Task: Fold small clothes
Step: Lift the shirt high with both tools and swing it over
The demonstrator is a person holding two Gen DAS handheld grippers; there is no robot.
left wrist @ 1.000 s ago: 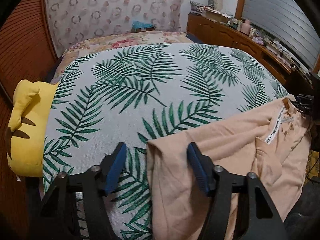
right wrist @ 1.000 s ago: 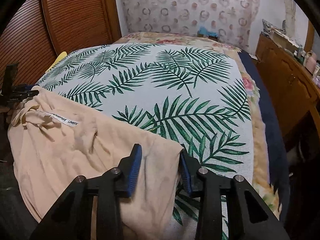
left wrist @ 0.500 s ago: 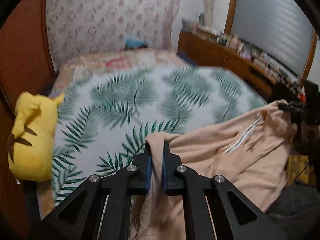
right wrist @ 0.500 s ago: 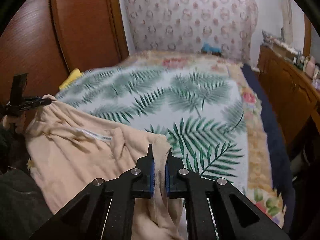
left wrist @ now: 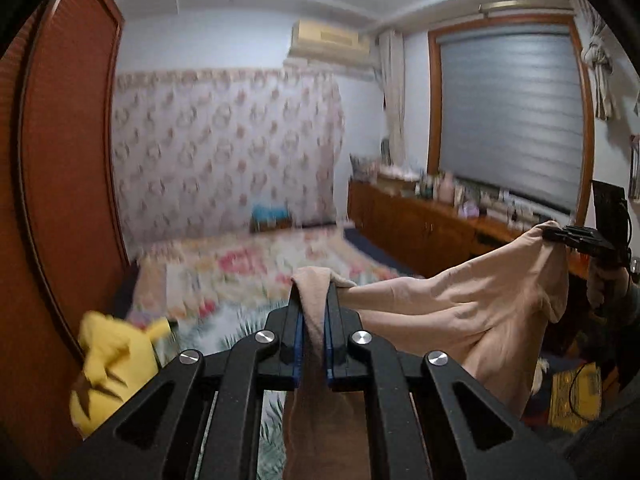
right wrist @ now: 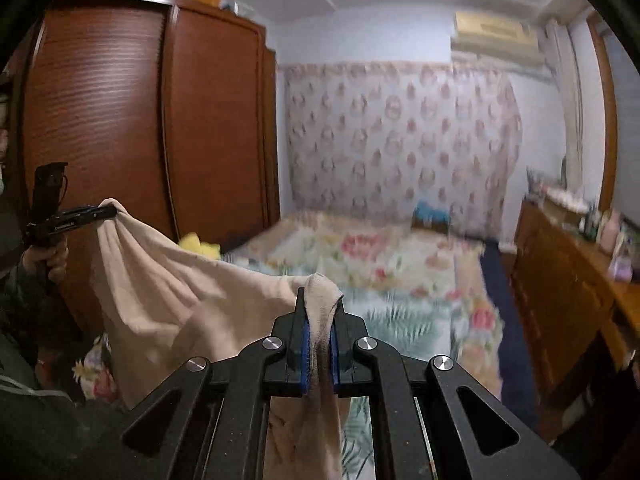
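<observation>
A peach garment [left wrist: 472,312] hangs stretched in the air between both grippers, above the near end of the bed. My left gripper [left wrist: 314,308] is shut on one corner of it, the cloth bunched between the blue pads. My right gripper [right wrist: 319,312] is shut on the opposite corner [right wrist: 320,292]. In the left wrist view the right gripper [left wrist: 560,234] shows at the far right, pinching the cloth. In the right wrist view the left gripper [right wrist: 104,212] shows at the left with the garment [right wrist: 172,292] sagging below it. The cloth's lower part hangs out of sight.
The bed [left wrist: 248,272] with a leaf-print cover and floral sheet lies below and ahead. A yellow plush toy [left wrist: 108,360] sits at its left edge by a wooden wardrobe [right wrist: 120,120]. A wooden sideboard [left wrist: 432,232] with clutter runs along the right wall under a shuttered window.
Both grippers closed on the garment's near corners and rose sharply, lifting it off the bed. The views tilted up from the bedcover to the room's far wall.
</observation>
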